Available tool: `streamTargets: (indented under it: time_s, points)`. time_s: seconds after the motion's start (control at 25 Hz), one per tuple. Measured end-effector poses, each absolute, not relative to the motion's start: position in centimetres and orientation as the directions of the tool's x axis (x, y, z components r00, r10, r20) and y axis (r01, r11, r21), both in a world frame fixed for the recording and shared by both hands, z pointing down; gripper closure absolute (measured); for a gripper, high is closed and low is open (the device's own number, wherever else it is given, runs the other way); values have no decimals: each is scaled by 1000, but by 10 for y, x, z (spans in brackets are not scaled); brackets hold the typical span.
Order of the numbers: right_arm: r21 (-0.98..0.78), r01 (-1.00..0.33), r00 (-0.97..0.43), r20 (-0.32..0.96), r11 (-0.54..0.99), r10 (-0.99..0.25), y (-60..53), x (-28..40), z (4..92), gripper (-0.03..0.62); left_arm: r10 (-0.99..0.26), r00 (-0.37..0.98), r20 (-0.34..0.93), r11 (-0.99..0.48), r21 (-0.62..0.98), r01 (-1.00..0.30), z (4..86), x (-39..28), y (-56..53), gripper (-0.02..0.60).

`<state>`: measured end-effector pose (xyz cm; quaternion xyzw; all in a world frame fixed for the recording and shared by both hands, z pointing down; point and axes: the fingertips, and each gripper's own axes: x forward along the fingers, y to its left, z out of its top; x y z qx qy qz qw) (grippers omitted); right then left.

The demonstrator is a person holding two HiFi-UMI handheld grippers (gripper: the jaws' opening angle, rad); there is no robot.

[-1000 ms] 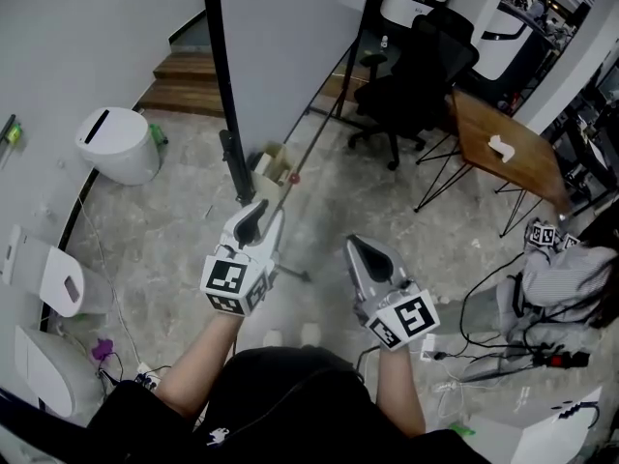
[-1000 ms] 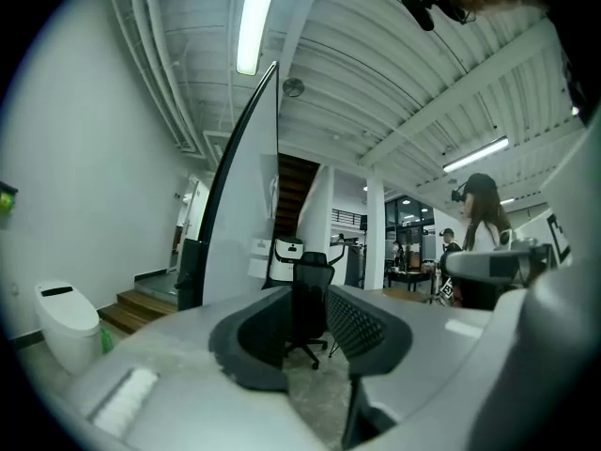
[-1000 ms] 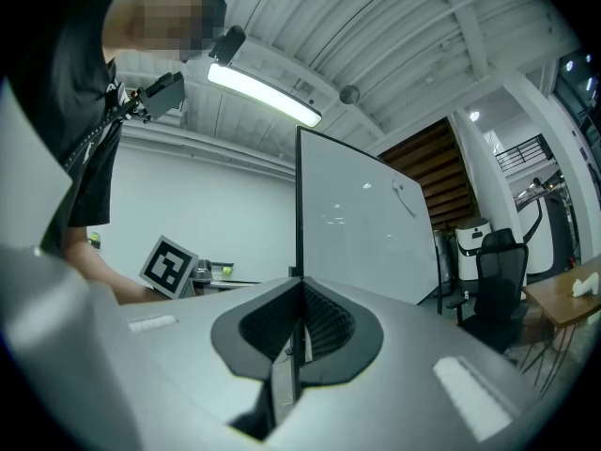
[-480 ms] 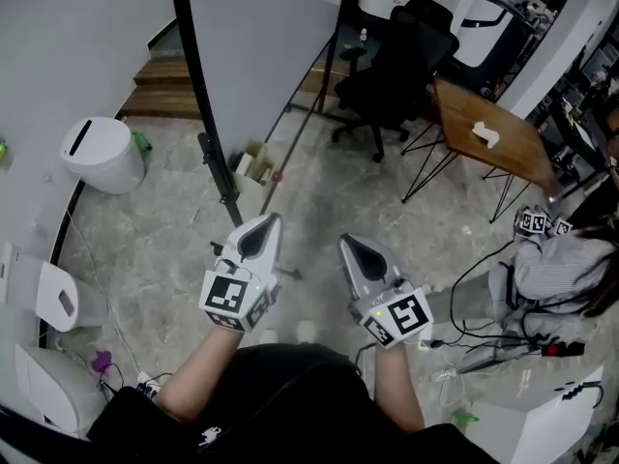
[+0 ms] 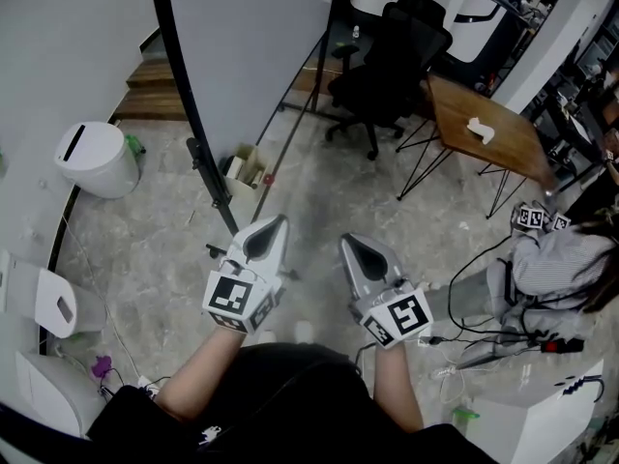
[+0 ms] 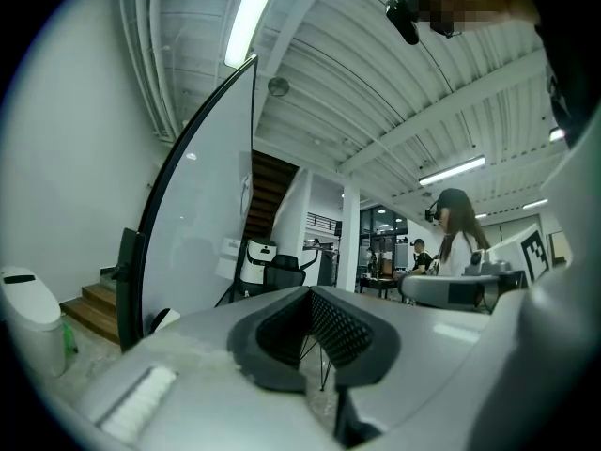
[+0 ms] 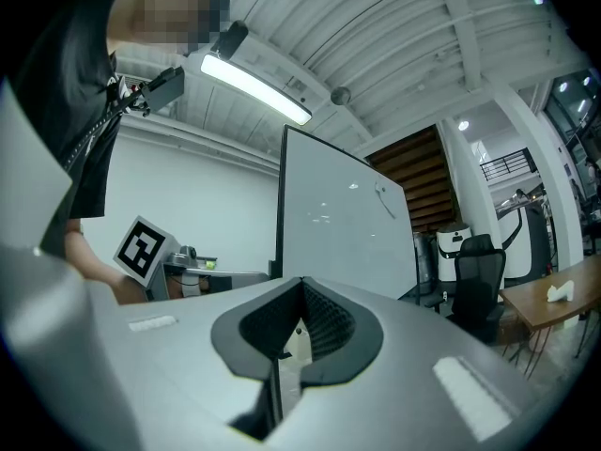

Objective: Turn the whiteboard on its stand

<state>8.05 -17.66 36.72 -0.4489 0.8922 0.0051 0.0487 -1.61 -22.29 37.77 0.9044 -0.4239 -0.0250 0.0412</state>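
Observation:
The whiteboard point(image 5: 251, 46) stands ahead of me, a tall white panel with a black frame edge point(image 5: 184, 104) running down to its stand point(image 5: 215, 187). My left gripper point(image 5: 274, 222) hovers a little in front of the stand's foot, clear of the frame; its jaws have just closed and are shut on nothing. My right gripper point(image 5: 348, 243) hangs beside it, to the right, also shut and empty. In the left gripper view the whiteboard point(image 6: 211, 214) rises left of the left gripper point(image 6: 315, 294). In the right gripper view the whiteboard point(image 7: 338, 233) stands straight beyond the right gripper point(image 7: 302, 285).
A white bin point(image 5: 92, 158) and wooden steps point(image 5: 145, 85) lie left of the board. A black office chair point(image 5: 387, 75) and a wooden table point(image 5: 484, 124) stand behind and right. Cables point(image 5: 503, 341) cover the floor at right, near a seated person point(image 5: 566, 264).
My left gripper was at the black frame edge with its jaws apart; it has come away from the frame and closed. The board's edge now lies further left in the head view.

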Motion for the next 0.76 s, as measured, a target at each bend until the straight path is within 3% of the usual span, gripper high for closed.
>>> streamTargets:
  time_s: [0.76]
  points:
    - [-50,-801,-593,-83,597,-801,-224,113,375,589,-774,633,19,-628,101,-772,389,15,-272,578]
